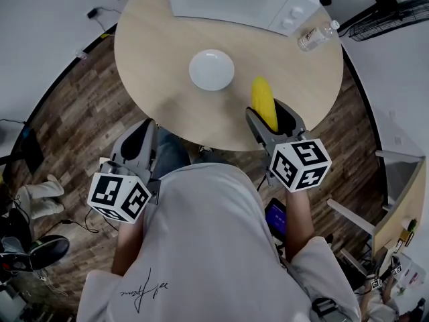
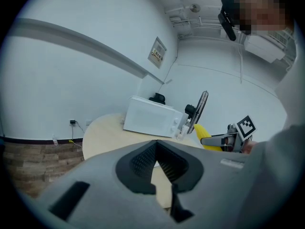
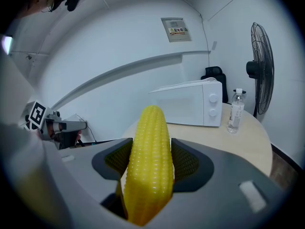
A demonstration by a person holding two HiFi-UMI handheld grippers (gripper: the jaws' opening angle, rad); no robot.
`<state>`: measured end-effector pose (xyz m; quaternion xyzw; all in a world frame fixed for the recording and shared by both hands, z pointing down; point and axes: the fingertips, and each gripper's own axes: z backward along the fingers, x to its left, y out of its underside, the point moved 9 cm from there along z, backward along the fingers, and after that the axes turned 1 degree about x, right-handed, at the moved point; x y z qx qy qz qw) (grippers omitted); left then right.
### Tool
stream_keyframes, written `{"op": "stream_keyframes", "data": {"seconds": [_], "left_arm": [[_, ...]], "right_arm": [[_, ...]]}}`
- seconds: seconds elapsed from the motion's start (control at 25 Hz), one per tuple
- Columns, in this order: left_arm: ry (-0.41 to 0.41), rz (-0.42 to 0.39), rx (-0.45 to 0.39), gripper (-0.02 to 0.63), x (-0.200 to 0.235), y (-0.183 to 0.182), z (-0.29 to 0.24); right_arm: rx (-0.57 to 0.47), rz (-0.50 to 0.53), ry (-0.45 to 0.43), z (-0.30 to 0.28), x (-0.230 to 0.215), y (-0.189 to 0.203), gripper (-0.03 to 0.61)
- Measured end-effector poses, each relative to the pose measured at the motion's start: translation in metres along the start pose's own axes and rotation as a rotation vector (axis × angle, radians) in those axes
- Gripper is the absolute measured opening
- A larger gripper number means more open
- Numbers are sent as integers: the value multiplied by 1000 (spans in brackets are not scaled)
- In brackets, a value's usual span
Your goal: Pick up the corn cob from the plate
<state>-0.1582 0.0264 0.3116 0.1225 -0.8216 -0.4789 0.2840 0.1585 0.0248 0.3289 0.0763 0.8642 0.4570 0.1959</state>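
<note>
The yellow corn cob (image 1: 263,99) is held over the table's near right part, clear of the white plate (image 1: 212,70), which has nothing on it. My right gripper (image 1: 271,118) is shut on the cob, which stands lengthwise between the jaws and fills the right gripper view (image 3: 148,161). The left gripper view shows the cob (image 2: 202,131) in that gripper off to the right. My left gripper (image 1: 139,136) hangs just off the table's near left edge, jaws together with nothing between them (image 2: 156,149).
The round wooden table (image 1: 154,79) carries a white microwave (image 1: 234,2) at the back and a water bottle (image 1: 316,35) lying at the back right. A black fan (image 1: 389,15) stands beyond the table's right side.
</note>
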Motion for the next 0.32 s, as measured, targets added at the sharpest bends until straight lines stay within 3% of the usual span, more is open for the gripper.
{"op": "stream_keyframes", "data": {"seconds": [0.32], "left_arm": [[9, 13, 9, 0, -3, 5, -1]], "right_arm": [[2, -8, 2, 2, -1, 2, 267]]}}
